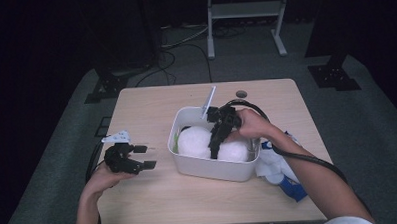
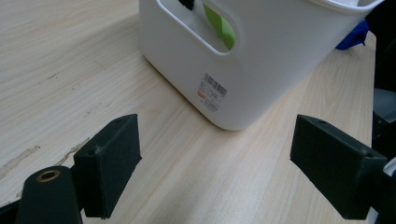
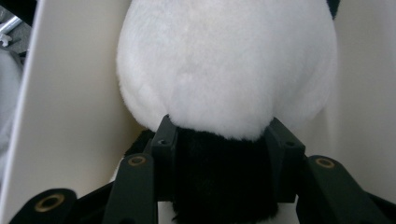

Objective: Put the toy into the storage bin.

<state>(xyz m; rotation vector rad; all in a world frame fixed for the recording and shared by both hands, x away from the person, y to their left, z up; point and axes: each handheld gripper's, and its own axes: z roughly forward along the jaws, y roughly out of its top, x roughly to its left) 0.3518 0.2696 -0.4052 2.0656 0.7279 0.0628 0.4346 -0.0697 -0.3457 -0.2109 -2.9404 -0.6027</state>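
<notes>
- Right claw is down inside the white bin, its jaws pinched on a black furry part of the plush toy; in the right gripper view that dark band sits squeezed between the two jaws, with the white rounded body swelling directly ahead of them.
- So the toy lies straight beyond the right claw, already in its grip, and it looks as if a lift upward out of the bin is what comes next; that is my guess.
- The toy's length seems to run along the bin's long side, two white mounds side by side in the high view.
- Left claw hovers over the bare surface, jaws spread wide, nothing between them, the bin's end wall ahead of it and apart.
- Right hand is clearly the nearer one.
- Count: one bin, one plush toy that I can make out, something green showing through the bin's handle slot, one blue-and-white cloth just beside the bin's right end.
</notes>
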